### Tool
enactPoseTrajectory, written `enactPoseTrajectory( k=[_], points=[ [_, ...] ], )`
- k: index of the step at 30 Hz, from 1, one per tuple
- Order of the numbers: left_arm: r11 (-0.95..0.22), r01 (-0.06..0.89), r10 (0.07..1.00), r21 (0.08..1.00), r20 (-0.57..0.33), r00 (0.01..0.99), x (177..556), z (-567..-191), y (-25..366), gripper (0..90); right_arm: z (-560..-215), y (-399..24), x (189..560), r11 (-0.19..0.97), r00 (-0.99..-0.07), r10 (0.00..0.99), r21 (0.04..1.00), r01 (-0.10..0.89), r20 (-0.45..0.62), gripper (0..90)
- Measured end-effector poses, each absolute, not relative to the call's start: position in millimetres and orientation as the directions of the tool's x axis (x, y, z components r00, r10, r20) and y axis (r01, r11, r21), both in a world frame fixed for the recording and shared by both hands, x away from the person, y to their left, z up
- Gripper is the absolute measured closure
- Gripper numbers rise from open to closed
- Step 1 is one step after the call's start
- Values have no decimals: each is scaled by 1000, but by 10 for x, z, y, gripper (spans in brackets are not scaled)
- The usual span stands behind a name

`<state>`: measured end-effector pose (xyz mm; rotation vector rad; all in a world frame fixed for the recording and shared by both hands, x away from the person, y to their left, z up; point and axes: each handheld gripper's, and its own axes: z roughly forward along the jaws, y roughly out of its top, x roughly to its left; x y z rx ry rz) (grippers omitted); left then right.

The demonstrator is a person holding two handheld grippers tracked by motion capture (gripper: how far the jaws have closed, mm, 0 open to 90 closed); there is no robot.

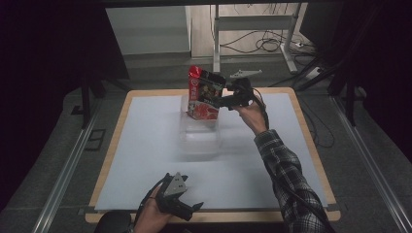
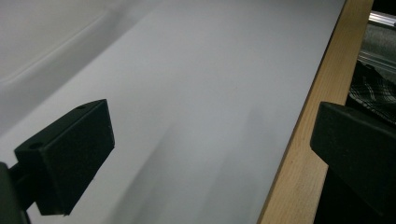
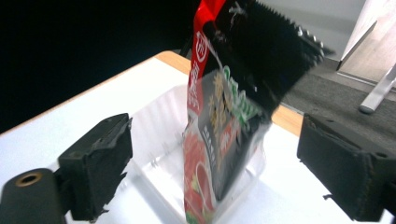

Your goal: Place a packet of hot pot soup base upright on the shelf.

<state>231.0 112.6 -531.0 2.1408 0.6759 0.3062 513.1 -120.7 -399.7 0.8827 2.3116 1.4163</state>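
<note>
Going left to right here. Near the left front edge of the table (image 1: 311, 160), the left gripper (image 1: 194, 208) is being held low and idle, jaws spread wide with nothing between them. In the left gripper view its black fingers (image 2: 70, 158) are just framing bare white table surface and the wooden edge strip.

Toward the middle, a clear plastic container (image 1: 199, 131) is being used as the drop spot, and the red-and-black snack bag (image 1: 204, 92) is being left standing on end in its far part, leaning a little. In the right gripper view the snack bag (image 3: 224, 121) is sitting inside the clear plastic container (image 3: 154, 154), between the jaws but apart from both pads.

On the right, the right gripper (image 1: 224, 102) is parked just beside the bag with its jaws wide and no grip on anything. So the step looks like the let-go right after placing the bag.

Next move, probably: the right gripper is to be backed straight away from the bag, without a jaw clipping the crinkly top, since the bag looks tippy and the container light.

Nothing else is sitting on the table to get in the way. Far off, a desk frame (image 1: 252, 29) and floor cables (image 1: 267, 46) are well clear.
</note>
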Motion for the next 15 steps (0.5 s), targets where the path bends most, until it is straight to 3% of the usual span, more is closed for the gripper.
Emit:
enactPoseTrajectory(
  k=[15],
  points=[
    [-491, 381, 575, 783, -37, 817, 2319, -5304, 1132, 0, -4044, -1427, 4845, 358, -771, 632, 853, 379, 78, 59]
  ],
)
